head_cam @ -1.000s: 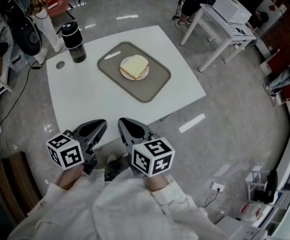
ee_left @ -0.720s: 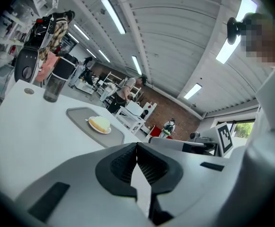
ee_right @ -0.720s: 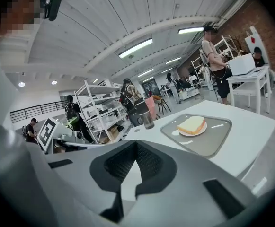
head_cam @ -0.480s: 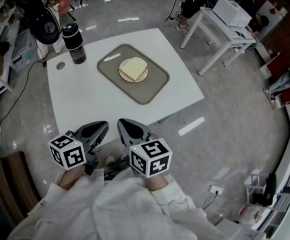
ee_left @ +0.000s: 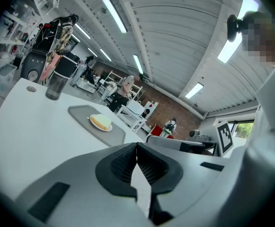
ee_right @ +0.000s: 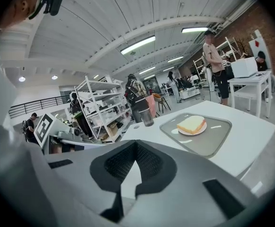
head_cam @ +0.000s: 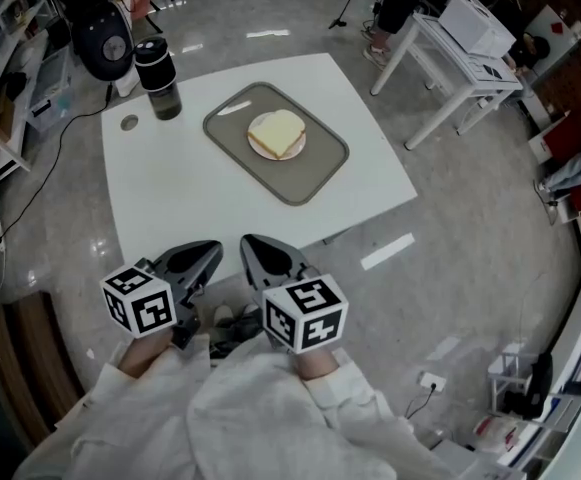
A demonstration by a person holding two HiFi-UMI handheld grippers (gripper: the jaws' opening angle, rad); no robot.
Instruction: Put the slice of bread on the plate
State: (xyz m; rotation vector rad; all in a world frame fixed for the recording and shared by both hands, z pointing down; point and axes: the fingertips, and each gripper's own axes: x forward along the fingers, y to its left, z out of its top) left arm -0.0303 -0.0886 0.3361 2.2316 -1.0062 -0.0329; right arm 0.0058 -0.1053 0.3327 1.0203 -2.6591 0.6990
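Note:
A pale slice of bread (head_cam: 278, 131) lies on a small white plate (head_cam: 261, 146), which sits on a grey tray (head_cam: 318, 168) at the far side of the white table (head_cam: 180, 188). Both grippers hang close to my body, short of the table's near edge and well away from the bread. My left gripper (head_cam: 204, 252) is shut with nothing in it, and so is my right gripper (head_cam: 254, 249). The left gripper view shows the bread (ee_left: 101, 121) far ahead past its shut gripper (ee_left: 137, 148). The right gripper view shows the bread (ee_right: 192, 124) ahead and to the right of its shut gripper (ee_right: 136, 146).
A dark tumbler (head_cam: 157, 77) stands at the table's far left corner, beside a small round hole (head_cam: 129, 122). A white side table (head_cam: 460, 53) stands to the far right with a person next to it. Shelving and a fan (head_cam: 105, 33) line the left.
The table and tray sit slightly further right and higher in the head view as my head has turned. Both grippers stay shut in the same place, and the bread rests on the plate throughout.

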